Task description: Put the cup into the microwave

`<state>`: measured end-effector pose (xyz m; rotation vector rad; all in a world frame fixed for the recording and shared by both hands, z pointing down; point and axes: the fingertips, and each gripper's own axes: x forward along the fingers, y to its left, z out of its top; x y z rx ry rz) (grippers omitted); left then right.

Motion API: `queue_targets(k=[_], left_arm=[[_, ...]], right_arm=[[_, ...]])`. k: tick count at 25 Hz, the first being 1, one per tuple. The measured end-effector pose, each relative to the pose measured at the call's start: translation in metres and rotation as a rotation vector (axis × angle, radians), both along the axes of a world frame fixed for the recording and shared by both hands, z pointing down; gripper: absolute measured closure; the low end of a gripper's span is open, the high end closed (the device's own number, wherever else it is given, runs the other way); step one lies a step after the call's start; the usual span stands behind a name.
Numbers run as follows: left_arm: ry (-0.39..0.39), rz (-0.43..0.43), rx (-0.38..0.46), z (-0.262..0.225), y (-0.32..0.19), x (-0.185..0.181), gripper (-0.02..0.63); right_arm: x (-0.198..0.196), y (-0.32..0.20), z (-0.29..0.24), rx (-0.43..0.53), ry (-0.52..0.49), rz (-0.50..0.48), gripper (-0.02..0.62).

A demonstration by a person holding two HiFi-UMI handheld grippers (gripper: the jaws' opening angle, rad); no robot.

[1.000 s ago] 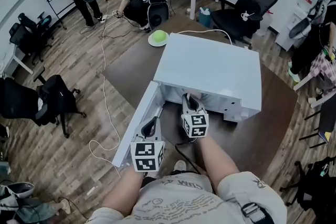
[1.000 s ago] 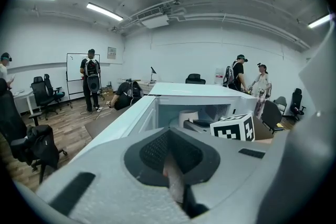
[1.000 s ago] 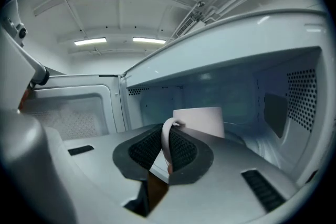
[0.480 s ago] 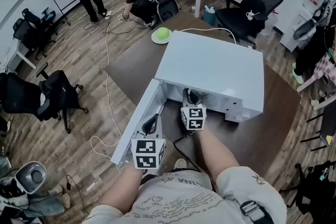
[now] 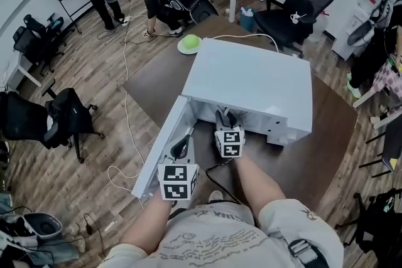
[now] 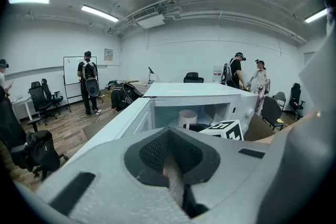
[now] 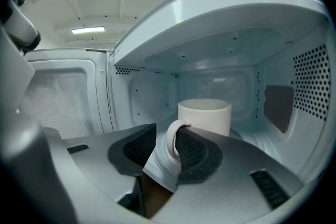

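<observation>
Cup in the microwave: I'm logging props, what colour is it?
White cup, clearest in the right gripper view.

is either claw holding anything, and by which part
Nothing is held. The right claw has just been opening, with the cup's handle loose between its jaws. The left claw is shut, empty.

**No wording can be read**

Black-and-white square code patterns cover the white marker cube at the left (image 5: 176,181) and the white marker cube at the right (image 5: 230,142). Dark lettering on the light grey T-shirt (image 5: 207,236) is too blurred to read, and the small wall notice (image 6: 108,54) is too small.
</observation>
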<state>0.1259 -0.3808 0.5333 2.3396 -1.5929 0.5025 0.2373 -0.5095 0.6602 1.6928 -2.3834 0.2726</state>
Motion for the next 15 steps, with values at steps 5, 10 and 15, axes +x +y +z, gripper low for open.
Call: queue_targets(k=[5, 10, 15], left_arm=[[0.014, 0.001, 0.008, -0.002, -0.003, 0.003, 0.598], [0.031, 0.008, 0.014, -0.004, -0.003, 0.007, 0.598], [0.039, 0.026, 0.026, -0.005, -0.004, 0.012, 0.598]], right_arm=[[0.005, 0.007, 0.003, -0.004, 0.040, 0.002, 0.477], [0.014, 0.019, 0.006, -0.013, 0.049, 0.020, 0.472], [0.022, 0.032, -0.004, -0.004, 0.029, 0.050, 0.469]])
